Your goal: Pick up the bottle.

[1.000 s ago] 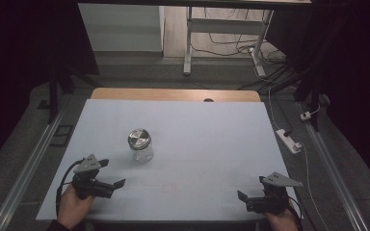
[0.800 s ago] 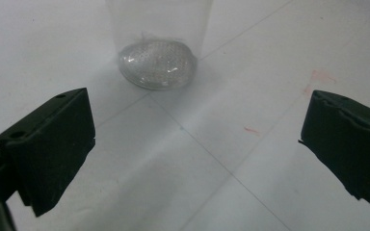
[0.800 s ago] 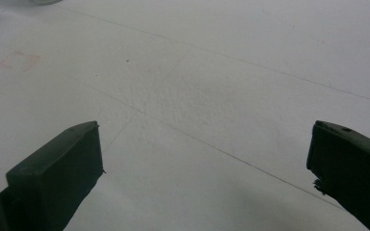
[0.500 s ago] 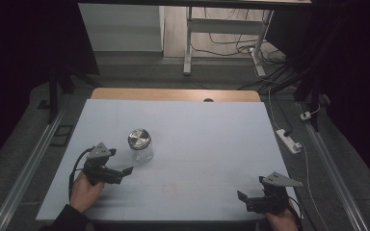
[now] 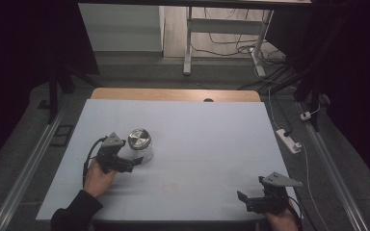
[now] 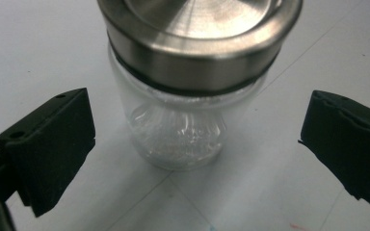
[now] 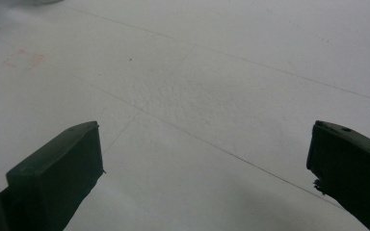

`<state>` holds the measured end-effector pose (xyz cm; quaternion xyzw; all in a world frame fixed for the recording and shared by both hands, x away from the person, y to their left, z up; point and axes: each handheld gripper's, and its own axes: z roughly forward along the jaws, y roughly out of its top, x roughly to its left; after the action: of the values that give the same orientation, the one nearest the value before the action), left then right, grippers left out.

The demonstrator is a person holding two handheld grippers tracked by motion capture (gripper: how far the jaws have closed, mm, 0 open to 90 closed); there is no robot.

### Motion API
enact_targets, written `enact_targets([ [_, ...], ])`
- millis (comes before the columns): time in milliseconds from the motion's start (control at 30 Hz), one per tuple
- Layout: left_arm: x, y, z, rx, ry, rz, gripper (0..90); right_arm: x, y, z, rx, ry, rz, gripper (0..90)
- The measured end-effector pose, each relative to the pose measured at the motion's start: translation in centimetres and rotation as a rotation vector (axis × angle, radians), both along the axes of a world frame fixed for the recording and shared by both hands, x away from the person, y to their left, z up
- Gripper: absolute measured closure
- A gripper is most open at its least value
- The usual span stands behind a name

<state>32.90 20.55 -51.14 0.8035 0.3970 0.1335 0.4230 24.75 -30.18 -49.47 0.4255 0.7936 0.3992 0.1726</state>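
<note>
Right gripper (image 5: 250, 201): your near-edge item, fingers spread, nothing between them, unmoved. Left gripper (image 5: 127, 163): you've advanced it from the near edge; fingers wide, flanking the jar (image 6: 188, 96), untouched. Jar: upright, left-centre of surface (image 5: 212, 144). Grasp looks imminent.

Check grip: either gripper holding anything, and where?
Nothing held. Left gripper is open, jaws either side of the glass jar without touching. Right gripper is open over the bare table.
</note>
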Motion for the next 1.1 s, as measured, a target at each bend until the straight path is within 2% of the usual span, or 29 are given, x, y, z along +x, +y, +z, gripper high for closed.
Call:
enact_targets([
  [233, 1.4, -0.7, -0.4, -0.005, 0.007, -0.02, 0.0, 0.0, 0.0, 0.0, 0.001, 0.001, 0.001, 0.0],
  [600, 2.7, -1.6, -0.9, 0.048, -0.01, -0.054, 0.0, 0.0, 0.1, 0.0, -0.003, 0.002, 0.006, 0.0],
  [767, 2.7, -2.0, -0.7, 0.088, -0.04, -0.046, 6.8, 0.0, 0.1, 0.0, -0.006, 0.002, 0.008, 0.0],
  [900, 2.6, -1.9, -0.6, 0.086, -0.046, -0.034, 15.0, 0.0, 0.1, 0.0, -0.007, 0.002, 0.008, 0.0],
  [1100, 2.7, -1.8, -0.7, 0.077, -0.052, -0.041, 15.5, 0.0, 0.1, 0.0, -0.008, 0.002, 0.007, 0.0],
])
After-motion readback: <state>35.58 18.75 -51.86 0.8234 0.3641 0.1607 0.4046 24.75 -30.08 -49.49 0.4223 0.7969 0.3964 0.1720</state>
